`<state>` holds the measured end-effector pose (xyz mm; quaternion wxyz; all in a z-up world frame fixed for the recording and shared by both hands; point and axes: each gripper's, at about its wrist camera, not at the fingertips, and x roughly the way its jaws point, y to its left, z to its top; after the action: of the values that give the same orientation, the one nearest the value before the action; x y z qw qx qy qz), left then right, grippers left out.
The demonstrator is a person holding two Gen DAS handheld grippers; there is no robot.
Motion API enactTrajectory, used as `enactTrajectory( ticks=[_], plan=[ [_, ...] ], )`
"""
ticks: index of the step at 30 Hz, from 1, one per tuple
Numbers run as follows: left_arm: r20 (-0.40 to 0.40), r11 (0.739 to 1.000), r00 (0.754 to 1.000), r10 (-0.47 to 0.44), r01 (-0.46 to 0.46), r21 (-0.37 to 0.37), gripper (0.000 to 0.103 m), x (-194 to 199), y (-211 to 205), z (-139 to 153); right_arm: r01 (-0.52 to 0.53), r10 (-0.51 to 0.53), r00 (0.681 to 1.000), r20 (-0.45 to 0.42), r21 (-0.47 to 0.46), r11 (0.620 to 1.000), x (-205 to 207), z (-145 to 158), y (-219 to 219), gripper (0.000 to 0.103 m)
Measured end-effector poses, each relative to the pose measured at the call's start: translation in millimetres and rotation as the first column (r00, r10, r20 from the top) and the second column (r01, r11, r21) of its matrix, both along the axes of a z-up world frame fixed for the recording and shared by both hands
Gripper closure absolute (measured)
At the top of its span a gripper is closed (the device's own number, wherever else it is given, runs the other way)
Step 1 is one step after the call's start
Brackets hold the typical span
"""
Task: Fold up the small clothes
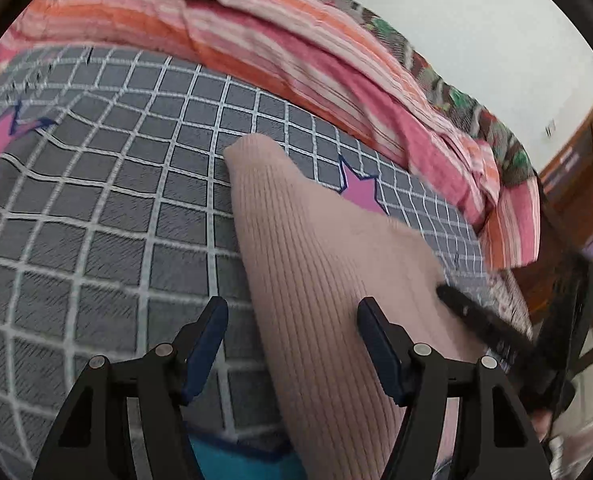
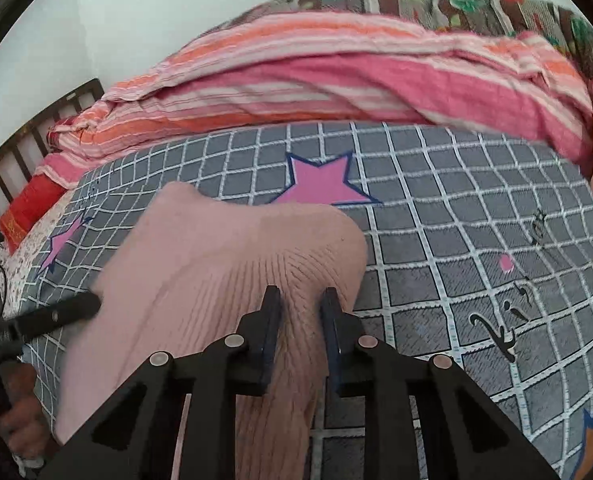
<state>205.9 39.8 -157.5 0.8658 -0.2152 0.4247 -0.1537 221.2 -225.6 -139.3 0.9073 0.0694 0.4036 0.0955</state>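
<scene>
1. A pink ribbed garment [image 2: 200, 264] lies on the bed [image 2: 456, 208], on a grey checked sheet with pink stars, in its middle part and reaching toward the near edge.
2. The right gripper [image 2: 299, 300] has its jaws clenched on a bunched ridge of the pink ribbed garment, the knit puckering between the pads.
3. The left gripper [image 1: 292, 312] has its jaws released and wide, one finger over the sheet, the other over the garment's near part; no cloth is pinched.
4. A striped pink and orange blanket [image 2: 336, 76] lies heaped along the bed's far edge.
5. Both views are somewhat blurred.
</scene>
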Motion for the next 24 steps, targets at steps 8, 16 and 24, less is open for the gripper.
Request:
enactTrajectory(
  ticks=[8, 16, 24],
  plan=[
    [-0.112, 0.985, 0.992, 0.059, -0.076, -0.157, 0.061, 66, 7, -30, -0.04, 0.04, 0.999, -0.012, 0.023, 0.999, 11, -4, -2, 0.085],
    [-0.114, 0.983, 0.985, 0.131, -0.144, -0.118, 0.075, 102, 12, -32, -0.047, 0.049, 0.997, -0.056, 0.03, 0.998, 31, -13, -3, 0.085],
    [-0.058, 0.996, 0.994, 0.088, -0.086, 0.035, 0.062, 66, -9, -9, -0.051, 0.056, 0.997, -0.061, 0.077, 0.996, 35, -5, -9, 0.084]
  ],
)
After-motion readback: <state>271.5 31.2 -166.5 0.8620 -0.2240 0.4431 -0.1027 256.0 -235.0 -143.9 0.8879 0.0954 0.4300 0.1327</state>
